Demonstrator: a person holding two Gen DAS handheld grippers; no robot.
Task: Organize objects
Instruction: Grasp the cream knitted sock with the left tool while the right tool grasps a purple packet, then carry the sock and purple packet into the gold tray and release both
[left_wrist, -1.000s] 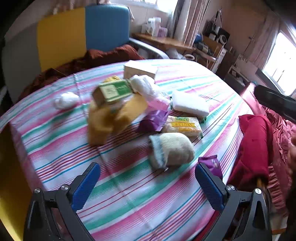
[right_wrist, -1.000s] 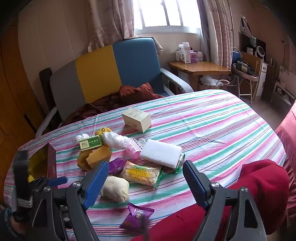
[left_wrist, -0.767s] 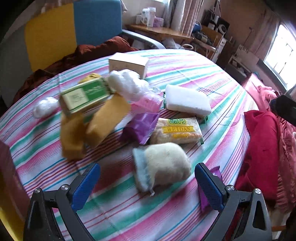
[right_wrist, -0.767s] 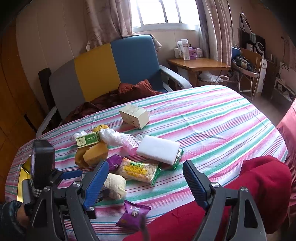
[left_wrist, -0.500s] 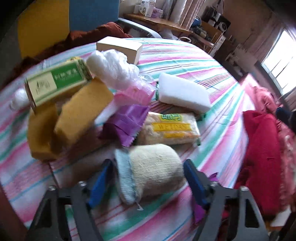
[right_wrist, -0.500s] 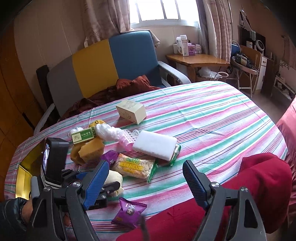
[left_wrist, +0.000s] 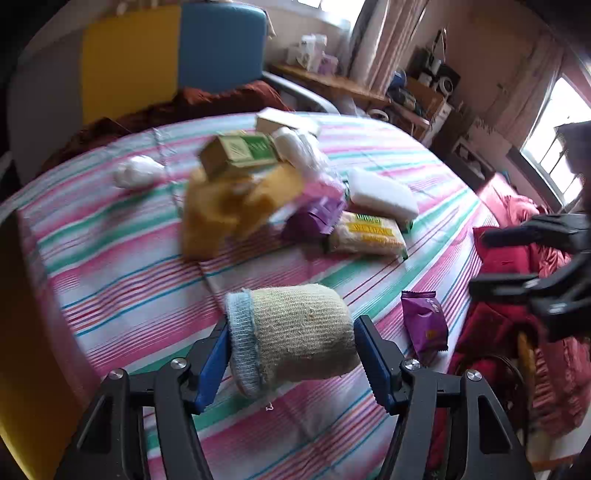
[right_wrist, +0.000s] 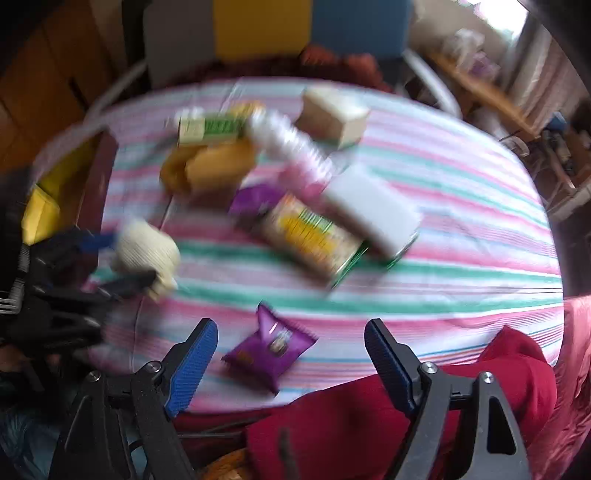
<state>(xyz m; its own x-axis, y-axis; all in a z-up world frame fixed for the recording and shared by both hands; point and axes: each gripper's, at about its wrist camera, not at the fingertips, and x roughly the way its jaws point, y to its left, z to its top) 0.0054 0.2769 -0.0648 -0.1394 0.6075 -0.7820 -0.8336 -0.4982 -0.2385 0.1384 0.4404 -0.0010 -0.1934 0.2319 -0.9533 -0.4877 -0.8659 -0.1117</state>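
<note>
2 grippers are working over the striped tablecloth (left_wrist: 122, 295), each carried by a person. In the left wrist view the left gripper (left_wrist: 291, 347) is clamping a rolled knit sock (left_wrist: 291, 332) (cream body, pale blue cuff); its jaws have just been closing, and both blue pads are now pressing the roll's 2 ends, cuff to the left. The roll is being taken across its length, probably because the soft bundle would squash or unwind if pinched elsewhere. It appears to be held just clear of the cloth at the near edge, though contact underneath cannot be told.

In the blurred right wrist view the right gripper (right_wrist: 291, 354) is hanging with its jaws spread wide and nothing pressed between them, pointing steeply down at a purple snack packet (right_wrist: 269, 347) lying flat and alone near the table's front edge. That wide stance is judged a preparation for straddling the packet.

Beyond both tools the remaining clutter is lying in 1 loose heap at the table's centre: a yellow snack bag (left_wrist: 365, 234), a second purple packet (left_wrist: 314, 221), a white sponge block (left_wrist: 382, 192), a green carton (left_wrist: 240, 149) resting on a mustard-yellow cloth (left_wrist: 229, 206), and a cream box (left_wrist: 284, 122) farthest off. A white wad (left_wrist: 136, 173) is sitting apart at the left. Sorting is judged barely begun, since nearly everything is still heaped together.
</note>
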